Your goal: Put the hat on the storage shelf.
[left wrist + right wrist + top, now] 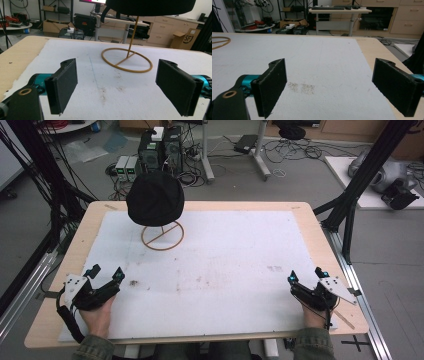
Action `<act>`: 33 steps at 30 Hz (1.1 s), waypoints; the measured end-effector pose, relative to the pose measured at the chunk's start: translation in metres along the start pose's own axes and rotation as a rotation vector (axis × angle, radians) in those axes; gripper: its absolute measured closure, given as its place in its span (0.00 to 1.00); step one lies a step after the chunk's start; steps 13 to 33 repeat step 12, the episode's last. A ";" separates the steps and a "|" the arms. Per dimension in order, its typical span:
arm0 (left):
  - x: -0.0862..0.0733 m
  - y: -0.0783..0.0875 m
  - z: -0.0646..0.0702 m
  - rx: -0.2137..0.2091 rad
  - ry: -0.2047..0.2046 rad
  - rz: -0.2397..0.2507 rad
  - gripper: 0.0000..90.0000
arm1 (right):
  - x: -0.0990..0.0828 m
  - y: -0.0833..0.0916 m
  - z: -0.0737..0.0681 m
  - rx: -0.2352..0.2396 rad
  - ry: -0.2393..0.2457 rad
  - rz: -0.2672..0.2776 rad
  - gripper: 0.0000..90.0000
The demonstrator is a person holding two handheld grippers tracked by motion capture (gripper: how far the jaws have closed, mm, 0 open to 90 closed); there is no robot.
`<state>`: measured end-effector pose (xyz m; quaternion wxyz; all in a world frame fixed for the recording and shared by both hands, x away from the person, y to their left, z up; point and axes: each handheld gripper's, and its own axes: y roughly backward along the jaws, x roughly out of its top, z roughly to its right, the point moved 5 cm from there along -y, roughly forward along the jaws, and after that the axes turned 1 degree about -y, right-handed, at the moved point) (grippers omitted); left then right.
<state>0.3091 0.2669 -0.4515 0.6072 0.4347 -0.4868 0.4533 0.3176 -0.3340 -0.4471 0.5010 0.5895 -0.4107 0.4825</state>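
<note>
Black jaws stand wide apart on both tools, with nothing between them but the white foam sheet [215,270] that covers most of the table [310,220]. The left gripper [106,272] rests at the near left corner of the sheet, held in the person's left hand [97,312], its jaws spread and empty; in the left gripper view the same gripper [117,87] points straight at a thin wooden hat stand [127,60], whose ring base lies flat on the foam and whose slim stem rises up into the underside of a black hat [150,6]. The right gripper [306,274] sits at the near right edge, likewise gaping and holding nothing, and in the right gripper view it [329,87] looks across bare foam marked by a faint brownish smudge [302,88]. From above, the hat [155,197] perches on the stand [162,236] at the far left part of the sheet, well apart from both grippers, nearer the left one. Beyond the table, computer cases [160,147] and tangled cables [295,150] lie on the grey floor.
</note>
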 end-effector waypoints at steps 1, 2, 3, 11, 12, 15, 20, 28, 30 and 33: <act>0.000 0.000 0.000 0.001 0.002 0.002 0.20 | 0.000 0.000 -0.001 0.003 -0.002 -0.001 0.13; 0.000 0.000 0.000 0.001 0.001 0.000 0.20 | 0.000 0.000 -0.001 0.002 0.002 -0.001 0.13; 0.000 0.000 0.000 0.001 0.000 0.001 0.20 | -0.001 -0.001 -0.001 0.005 0.007 -0.003 0.13; -0.001 -0.001 0.000 -0.017 0.015 -0.025 0.22 | -0.003 -0.002 -0.002 0.006 0.011 -0.017 0.13; -0.001 -0.001 0.001 -0.020 0.013 -0.028 0.22 | -0.004 -0.003 -0.002 0.006 0.011 -0.021 0.13; -0.001 -0.001 0.001 -0.020 0.013 -0.028 0.22 | -0.004 -0.003 -0.002 0.006 0.011 -0.021 0.13; -0.001 -0.001 0.001 -0.020 0.013 -0.028 0.22 | -0.004 -0.003 -0.002 0.006 0.011 -0.021 0.13; -0.001 -0.001 0.001 -0.020 0.013 -0.028 0.22 | -0.004 -0.003 -0.002 0.006 0.011 -0.021 0.13; -0.001 -0.001 0.001 -0.020 0.013 -0.028 0.22 | -0.004 -0.003 -0.002 0.006 0.011 -0.021 0.13; -0.001 -0.001 0.001 -0.020 0.013 -0.028 0.22 | -0.004 -0.003 -0.002 0.006 0.011 -0.021 0.13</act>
